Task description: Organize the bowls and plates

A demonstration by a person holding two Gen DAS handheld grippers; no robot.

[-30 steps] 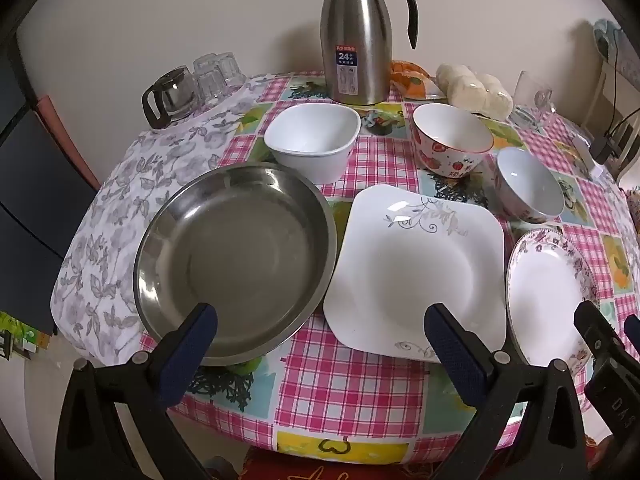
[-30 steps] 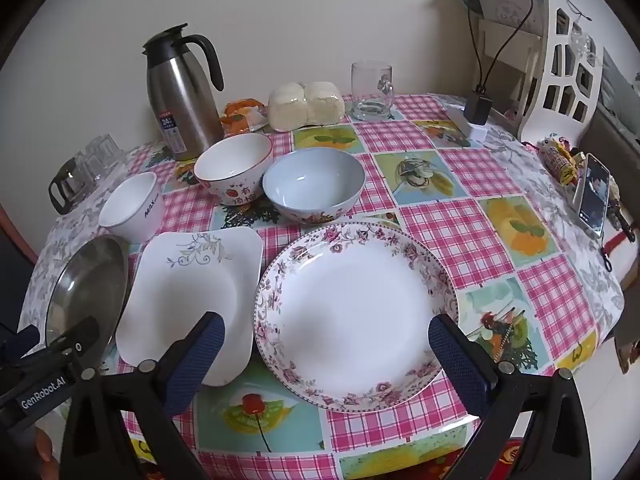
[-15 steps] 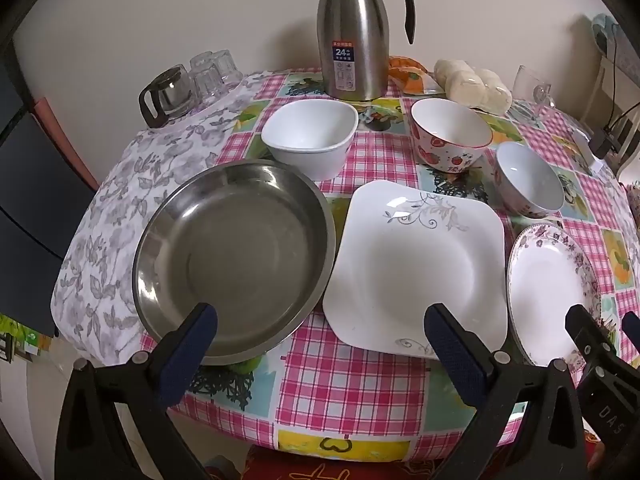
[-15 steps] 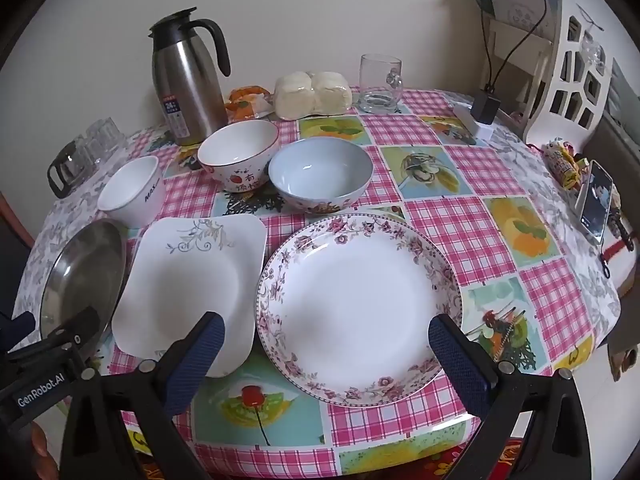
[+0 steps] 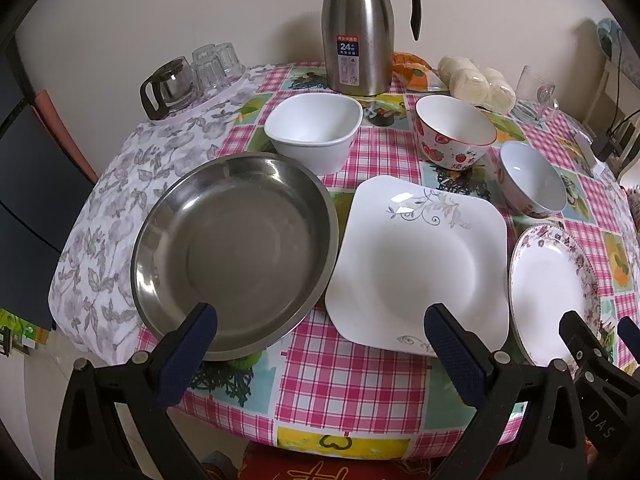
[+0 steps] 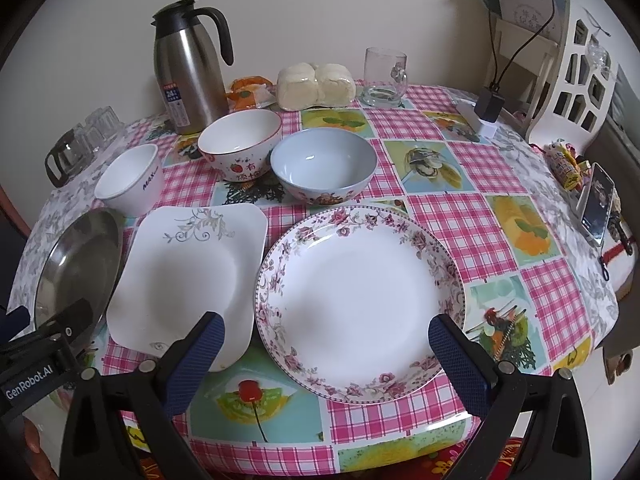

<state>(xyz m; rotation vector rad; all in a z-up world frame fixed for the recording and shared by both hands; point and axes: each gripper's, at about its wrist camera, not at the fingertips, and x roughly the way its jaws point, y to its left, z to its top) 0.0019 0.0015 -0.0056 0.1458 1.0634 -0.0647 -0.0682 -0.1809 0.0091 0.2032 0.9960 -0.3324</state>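
Observation:
A steel pan (image 5: 232, 248) lies at the table's front left, a square white plate (image 5: 420, 256) beside it, and a round floral plate (image 6: 360, 296) to the right. Behind them stand a white square bowl (image 5: 314, 130), a strawberry bowl (image 6: 240, 146) and a pale blue bowl (image 6: 324, 168). My left gripper (image 5: 320, 344) is open, above the table's front edge between the pan and the square plate. Wide open too, my right gripper (image 6: 326, 354) straddles the near rim of the floral plate. Neither holds anything.
A steel thermos jug (image 5: 362, 28) stands at the back, with wrapped buns (image 6: 316, 86), a glass mug (image 6: 386, 74) and a glass pot with tumblers (image 5: 172, 84). A phone (image 6: 598, 204) and a charger (image 6: 490, 110) lie at the right. A white chair (image 6: 572, 80) stands behind.
Both grippers have drifted slightly, so the dishes sit a little lower and nearer in the views. No dish has moved and both grippers have stayed open.

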